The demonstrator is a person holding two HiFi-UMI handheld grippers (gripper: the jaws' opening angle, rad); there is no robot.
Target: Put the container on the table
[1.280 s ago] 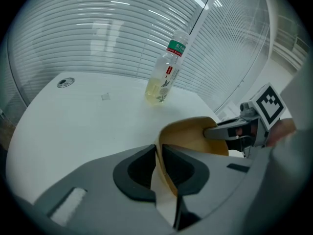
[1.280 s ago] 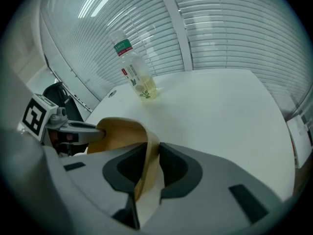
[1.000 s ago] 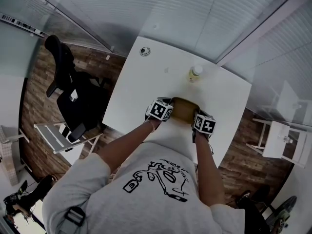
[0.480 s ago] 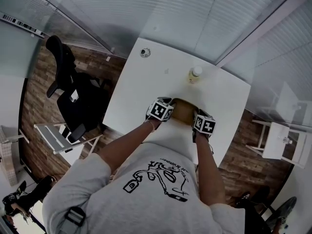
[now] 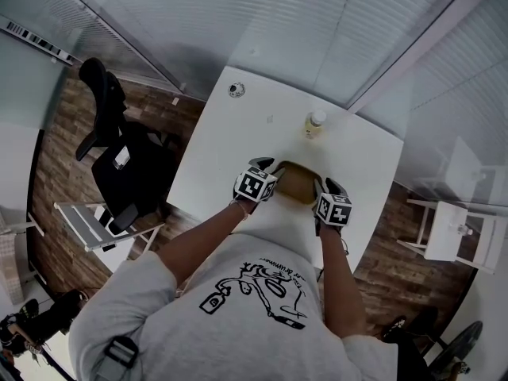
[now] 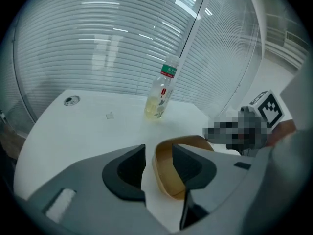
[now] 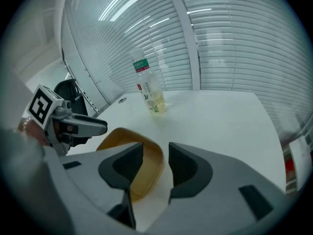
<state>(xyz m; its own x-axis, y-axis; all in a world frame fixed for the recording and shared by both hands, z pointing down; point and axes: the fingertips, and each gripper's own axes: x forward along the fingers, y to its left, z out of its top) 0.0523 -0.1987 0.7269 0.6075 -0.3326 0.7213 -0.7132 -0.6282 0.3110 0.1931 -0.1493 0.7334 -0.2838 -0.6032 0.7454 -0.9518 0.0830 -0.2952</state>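
**Tan container (image 5: 295, 182) flat on the white table (image 5: 238, 145) — both grippers spread**

Your container sits on the table close to the edge nearest you, with a gripper at each end. The left gripper (image 5: 272, 173) is at its left end and the right gripper (image 5: 321, 187) at its right end. It is a shallow, open-topped tub with rounded corners.

Look along your left gripper (image 6: 159, 156). Its jaws have just been opening and now stand wide, one pad outside the container's wall and the other inside the tub. The thin wall runs up between them. A strip of white table shows between the wall and the outer pad, so nothing is pinched. Whether the inner pad brushes the wall cannot be told from that view.

Your right gripper (image 7: 155, 155) mirrors this — its jaws have just been opening too. The left pad is inside the tub and the right pad outside, with the curved wall between them and bare table showing on the outer side.

Beyond the container, toward the far edge, a clear bottle (image 5: 315, 123) stands upright with a little yellowish liquid in it, well apart from the tub. A small round fitting (image 5: 236, 90) sits near the table's far left corner. A black office chair (image 5: 119, 153) stands off the table's left side.
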